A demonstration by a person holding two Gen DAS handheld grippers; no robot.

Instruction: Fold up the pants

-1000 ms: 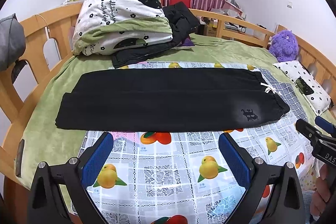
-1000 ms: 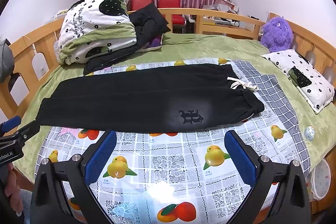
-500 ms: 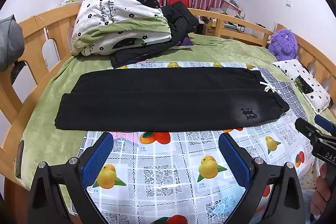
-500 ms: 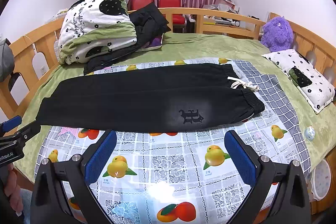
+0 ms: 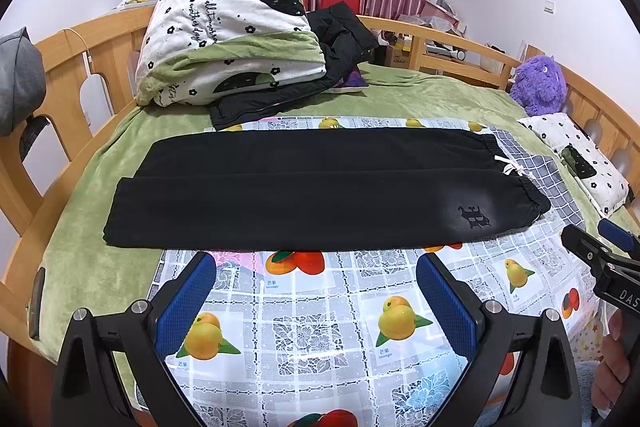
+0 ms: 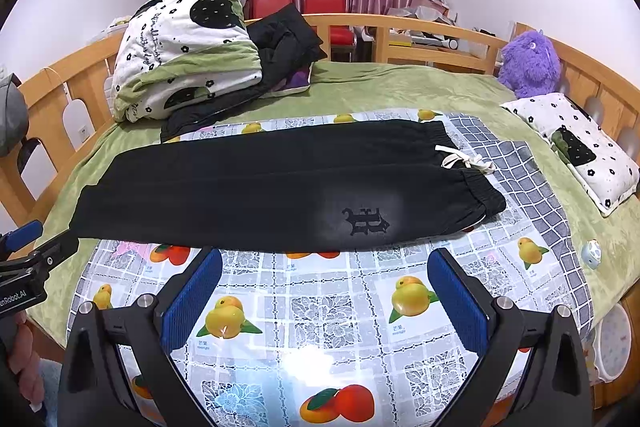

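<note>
Black pants [image 5: 312,187] lie flat across the bed on a fruit-print cloth [image 5: 320,327], waistband with a white drawstring [image 5: 512,167] at the right, leg cuffs at the left. They also show in the right wrist view [image 6: 280,187], with a dark logo [image 6: 366,221] near the front edge. My left gripper [image 5: 316,283] is open and empty, just short of the pants' near edge. My right gripper [image 6: 325,279] is open and empty, near the logo. Each gripper shows in the other's view, the right one [image 5: 600,247] and the left one [image 6: 36,247].
A folded white and green quilt [image 5: 232,35] with a black jacket [image 5: 340,39] sits at the back left. A purple plush toy [image 5: 538,83] and a spotted pillow [image 5: 580,159] lie at the right. Wooden rails [image 5: 60,67] ring the bed.
Both grippers have stayed open and nearly still. The left wrist view has shifted very slightly; the pants have not moved.
</note>
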